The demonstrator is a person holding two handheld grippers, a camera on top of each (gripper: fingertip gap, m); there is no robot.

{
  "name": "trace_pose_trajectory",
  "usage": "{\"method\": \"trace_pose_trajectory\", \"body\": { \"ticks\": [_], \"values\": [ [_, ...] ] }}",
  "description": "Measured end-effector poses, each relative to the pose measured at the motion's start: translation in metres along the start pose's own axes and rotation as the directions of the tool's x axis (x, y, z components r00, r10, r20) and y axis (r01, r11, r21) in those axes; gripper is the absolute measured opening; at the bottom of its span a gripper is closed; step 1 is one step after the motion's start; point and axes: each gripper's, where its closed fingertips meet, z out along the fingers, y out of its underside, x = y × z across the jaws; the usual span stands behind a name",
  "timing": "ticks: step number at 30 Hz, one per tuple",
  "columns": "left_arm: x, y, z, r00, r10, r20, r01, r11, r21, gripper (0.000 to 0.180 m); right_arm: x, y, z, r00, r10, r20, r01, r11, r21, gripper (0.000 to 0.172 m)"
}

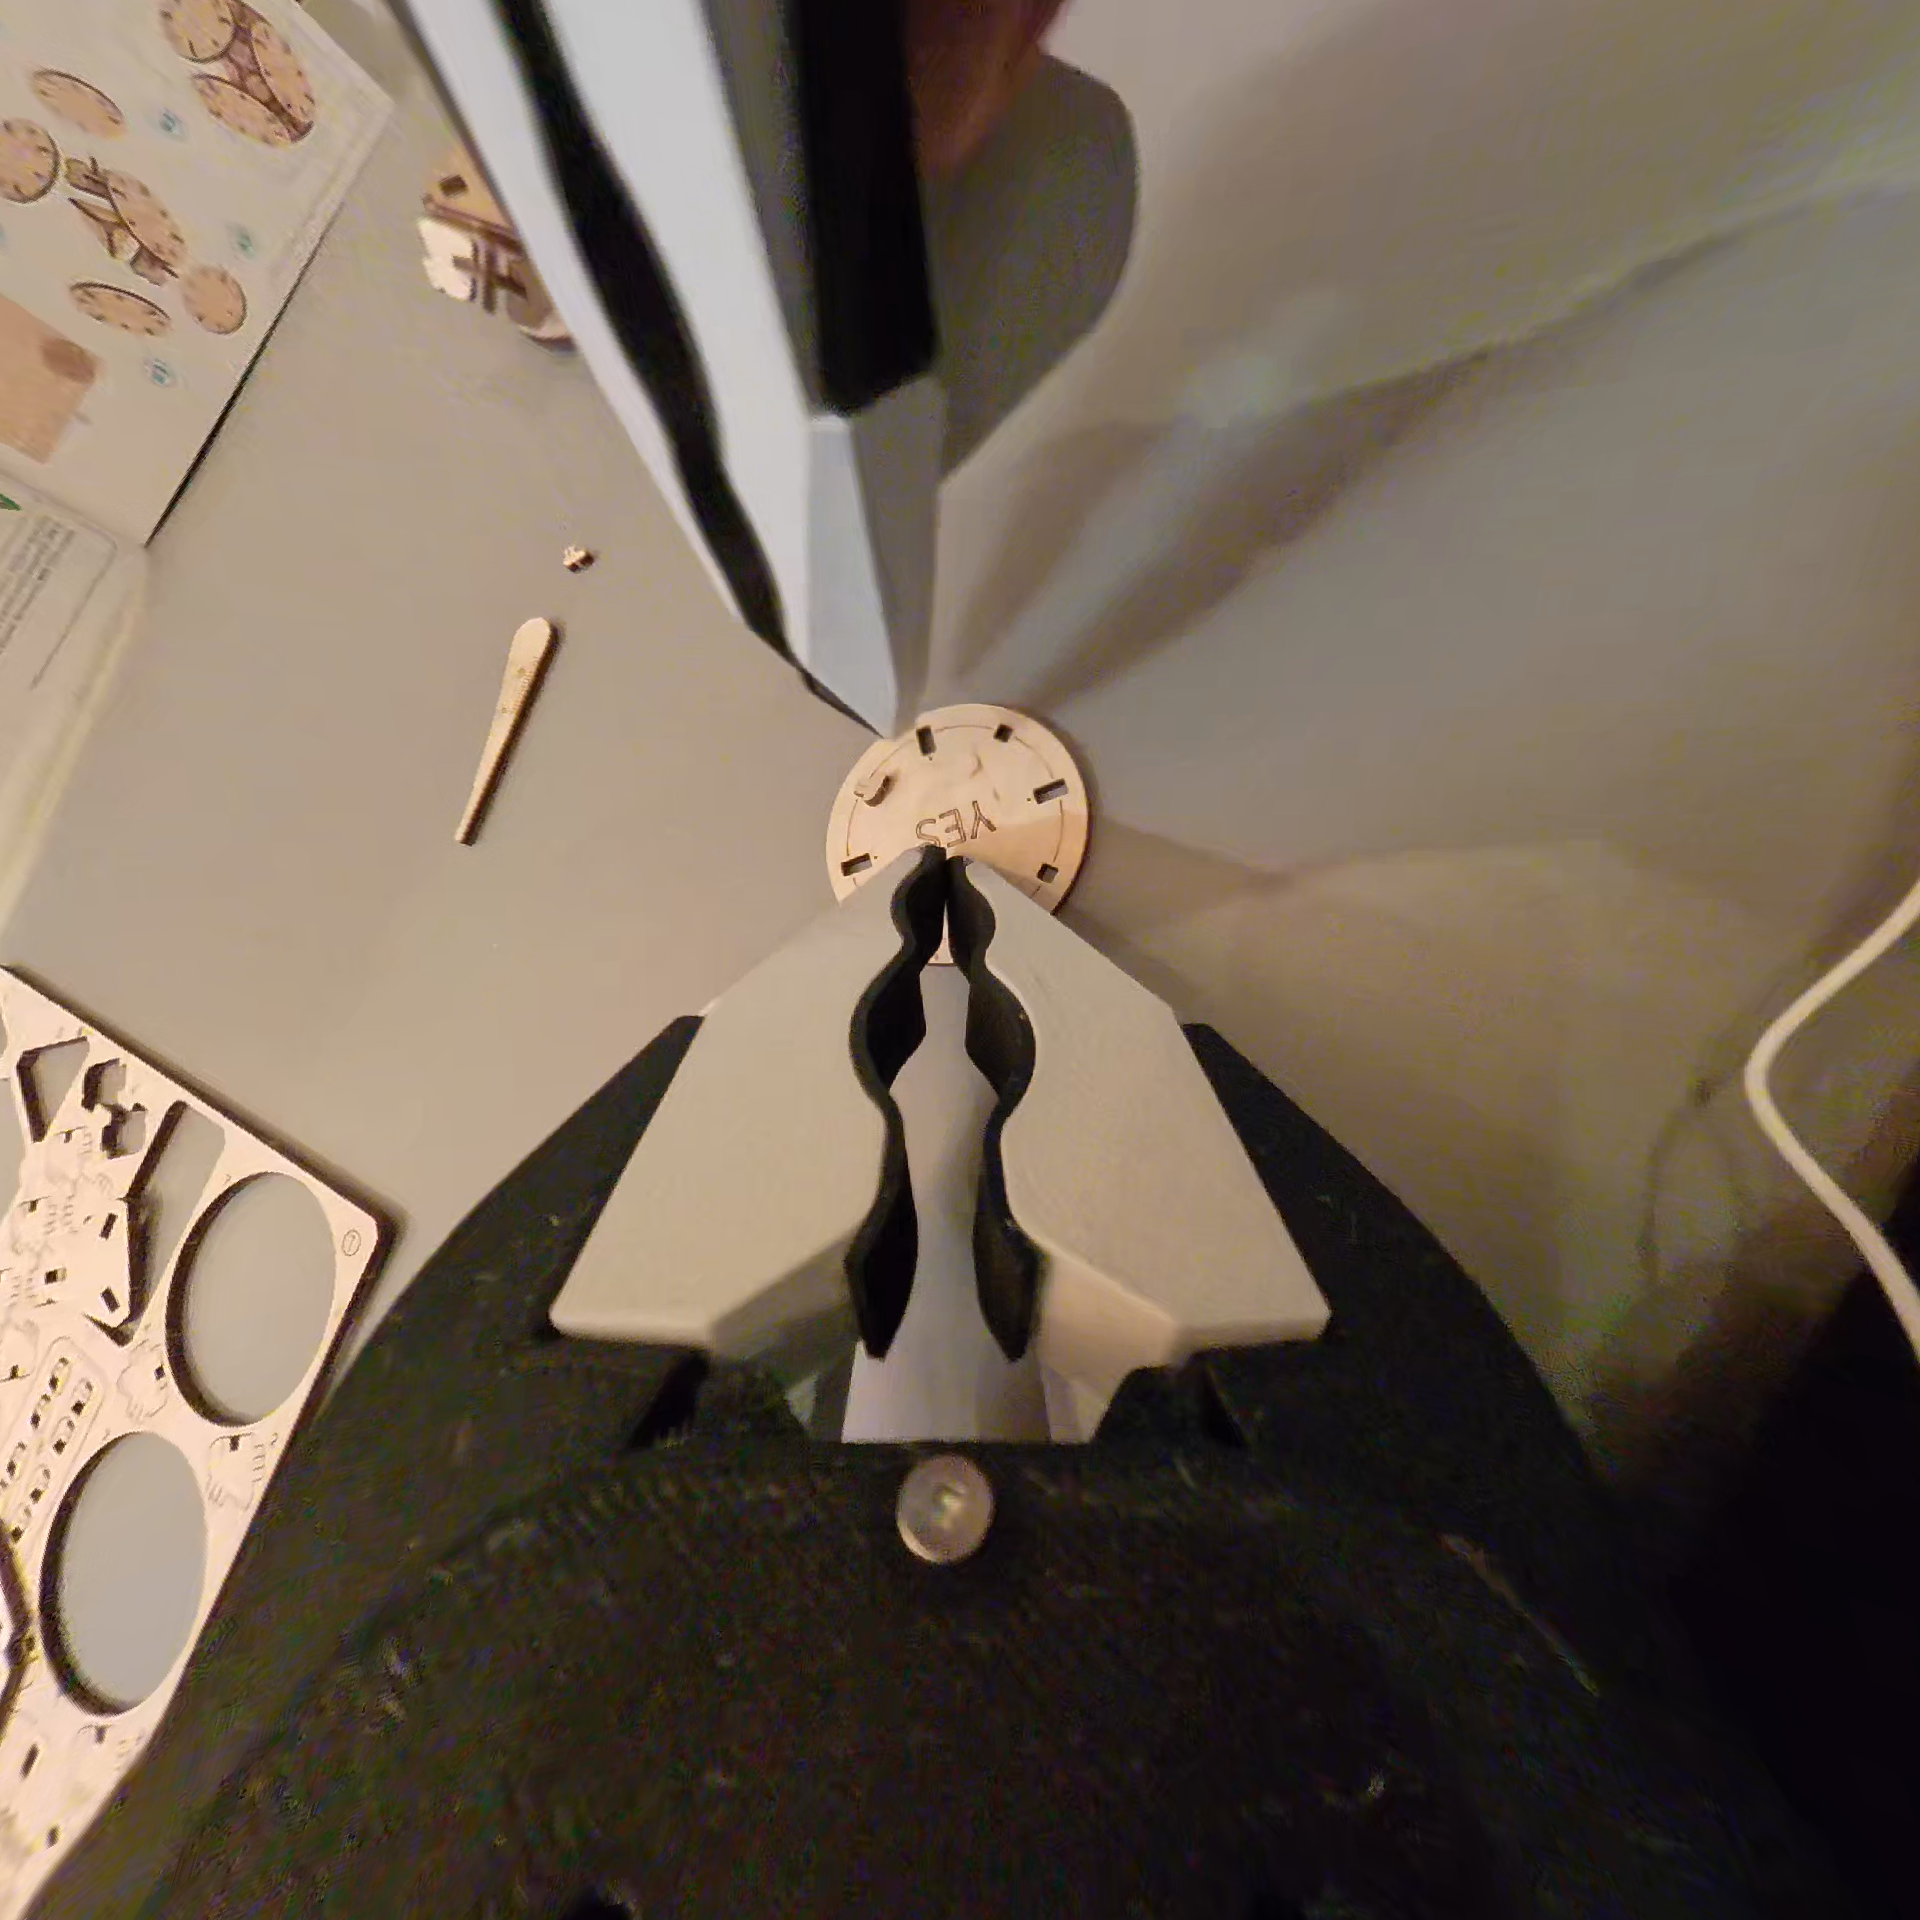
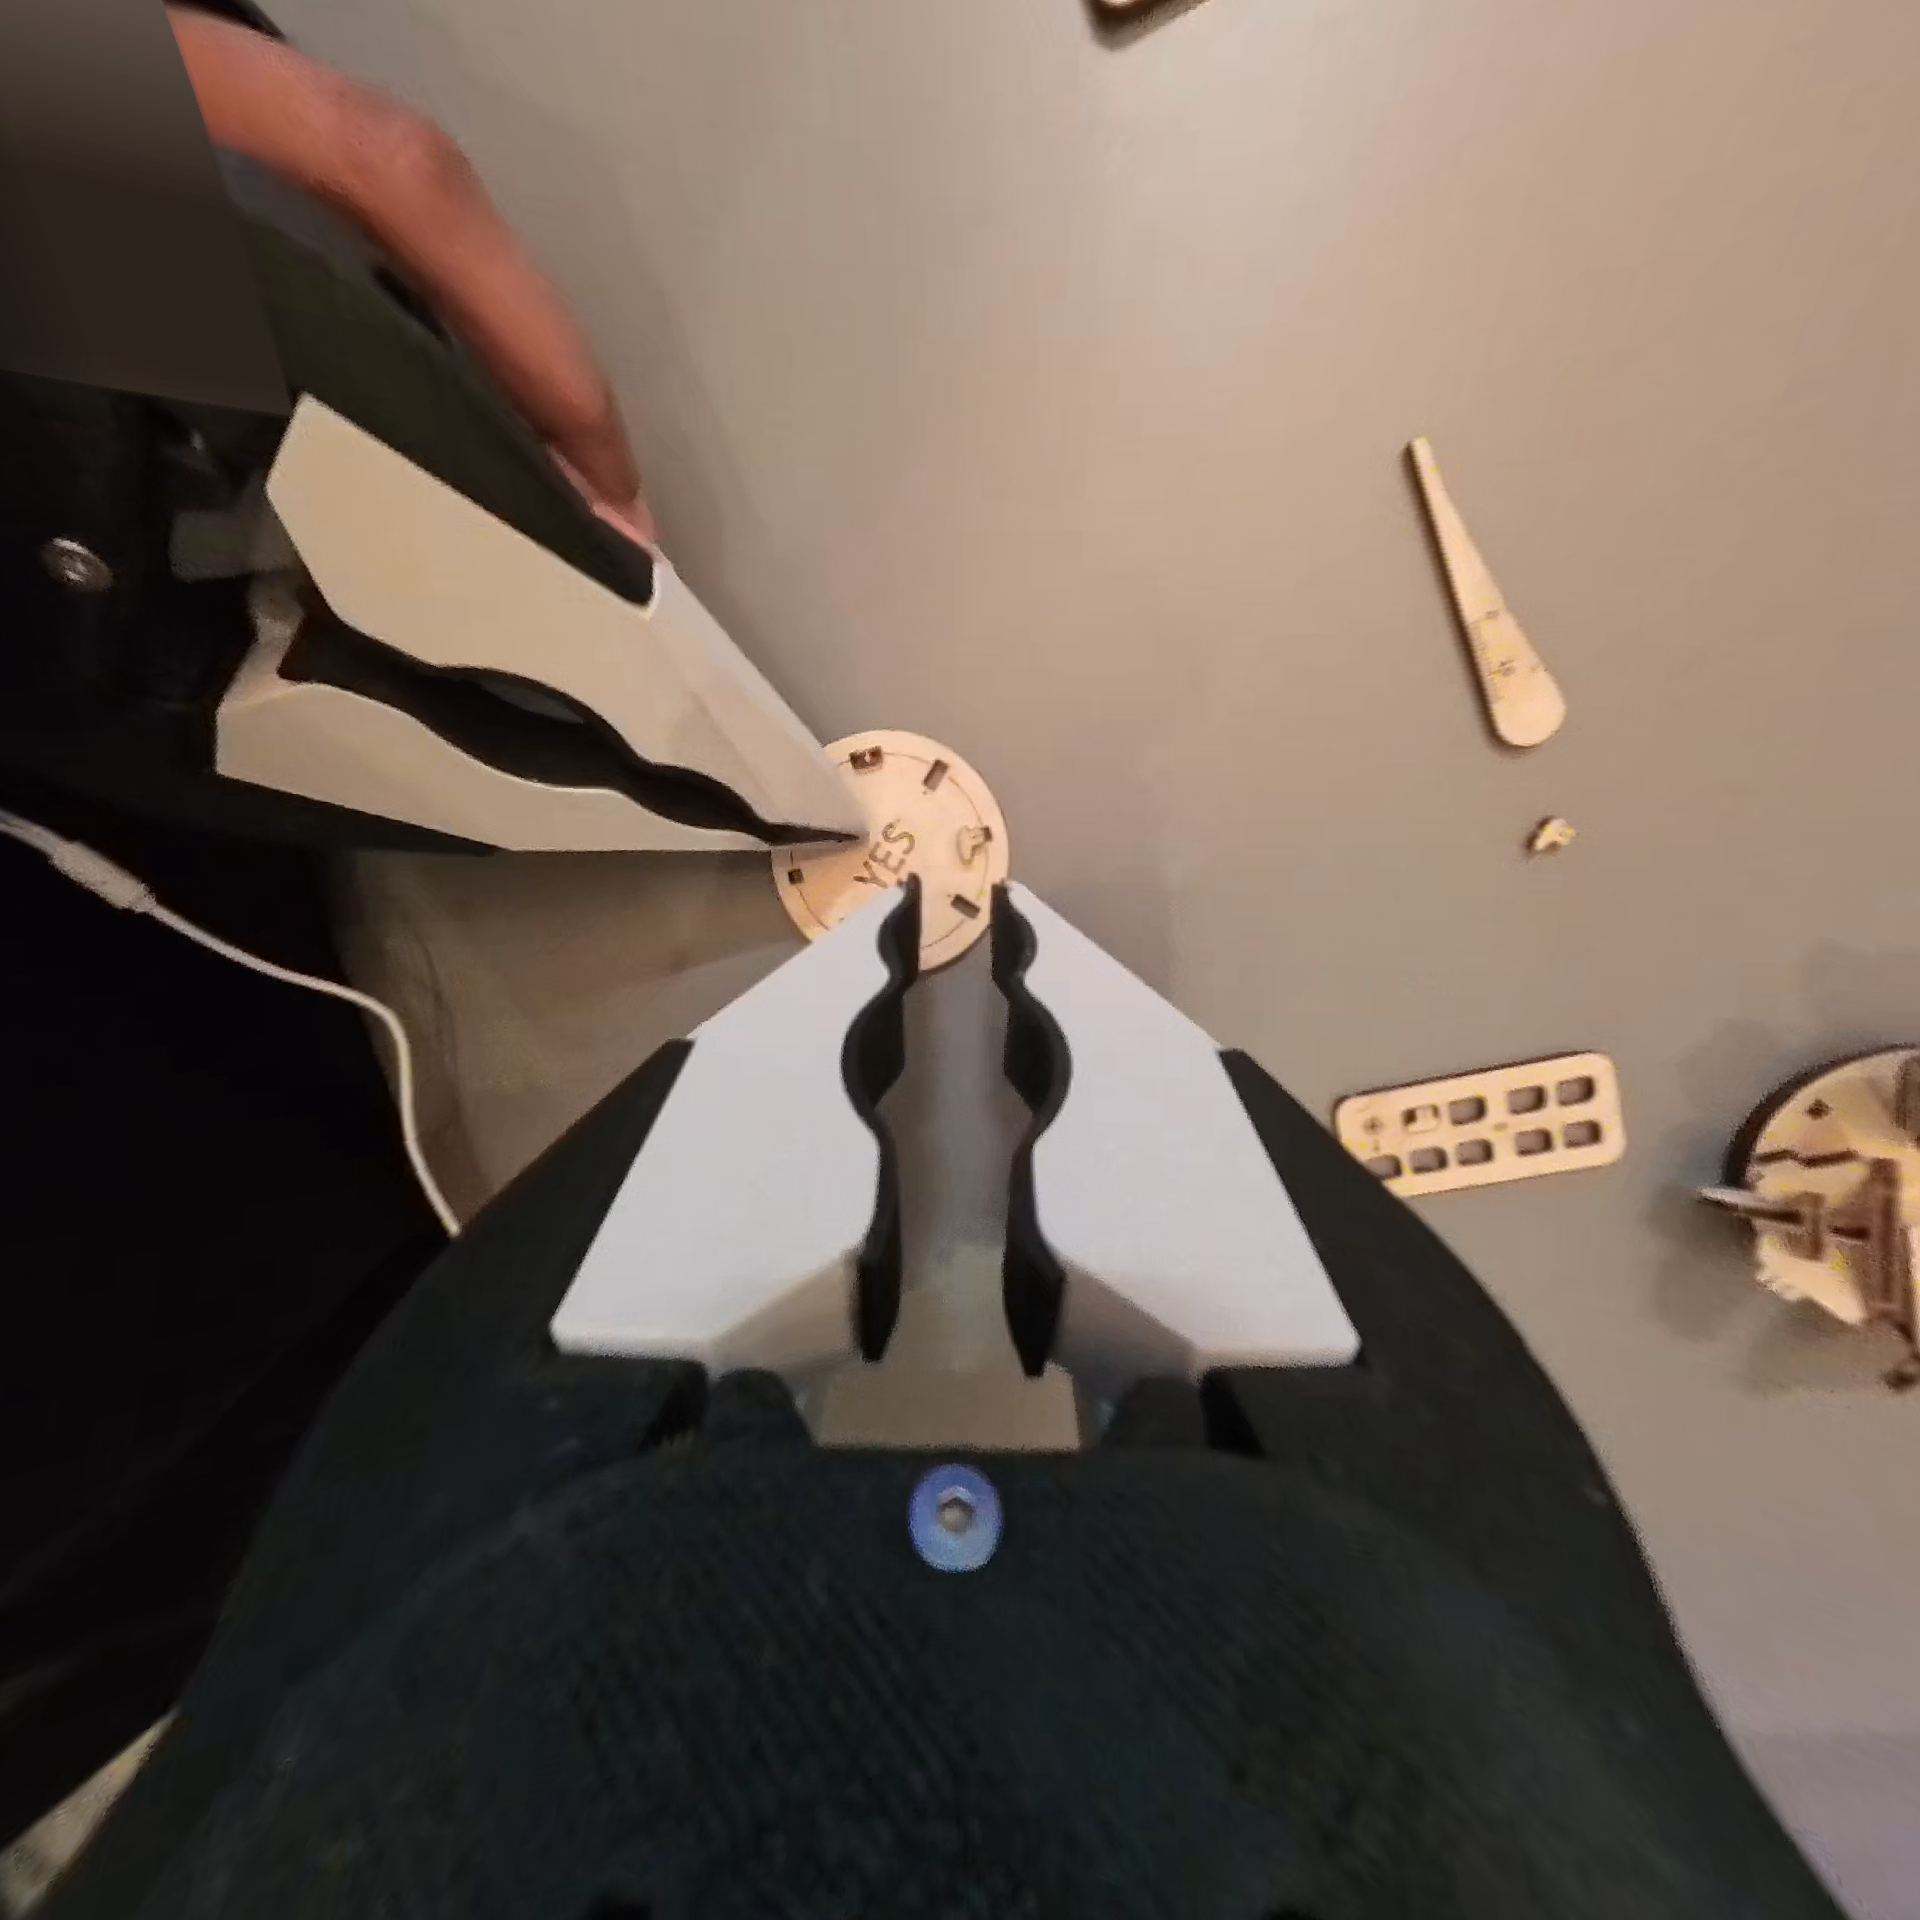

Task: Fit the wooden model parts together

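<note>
Item: round wooden disc (image 1: 957, 805), thin pale ply, laser-cut. Lay flat on the grey table (image 1: 343, 831), dead centre of both wrist views. Face had an engraved ring near the rim, approx. six small rectangular slots spaced around that ring, one slot w/ a small tab seated in it, plus short engraved lettering near the middle. Edges slightly darkened.

My left gripper (image 1: 943, 854): jaws closed tip to tip, tips resting on the disc's face near its centre; nothing between the pads. In the right wrist view it came in from 9–10 o'clock, w/ my hand (image 2: 447, 270) behind it.

My right gripper (image 2: 956, 891): jaws narrowly apart, tips over the disc's near edge at its 6 o'clock, one slot showing in the gap. Pads not pressing on anything I could make out.

Nearby, left wrist view: tapered wooden stick (image 1: 506, 727) at 9 o'clock of the disc; tiny wood chip (image 1: 577, 557) at 10–11 o'clock; punched-out ply sheet (image 1: 208, 1299) w/ round holes at 7–8 o'clock; printed instruction sheet (image 1: 156, 239) at 10 o'clock; white cable (image 1: 1818, 1091) at 4 o'clock.

Right wrist view: slotted ply strip (image 2: 1475, 1122) at 4 o'clock; part-built wooden assembly (image 2: 1839, 1195) farther out, 3–4 o'clock.
</note>
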Motion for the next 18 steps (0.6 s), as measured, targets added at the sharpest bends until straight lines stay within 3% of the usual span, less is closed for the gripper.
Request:
{"method": "trace_pose_trajectory", "body": {
  "ticks": [7,12,16,18],
  "values": [
    [-0.001,0.0,0.0,0.999,0.027,0.028,-0.027,1.0,0.001,0.0,-0.001,0.003,0.006,0.996,-0.008,-0.093,0.027,0.977,0.21,0.017],
    [-0.006,-0.002,-0.002,0.986,-0.148,-0.076,0.149,0.989,0.01,0.004,0.009,-0.001,0.001,0.996,0.031,-0.087,0.007,0.912,0.411,0.021],
    [-0.004,-0.023,-0.017,0.862,-0.375,-0.342,0.417,0.907,0.058,0.015,0.008,0.0,-0.003,0.996,0.045,-0.073,0.0,0.851,0.525,0.022],
    [-0.013,-0.037,-0.026,0.798,-0.424,-0.429,0.508,0.856,0.099,0.015,0.007,0.0,-0.005,0.993,0.048,-0.108,0.022,0.821,0.571,0.021]
  ]
}}
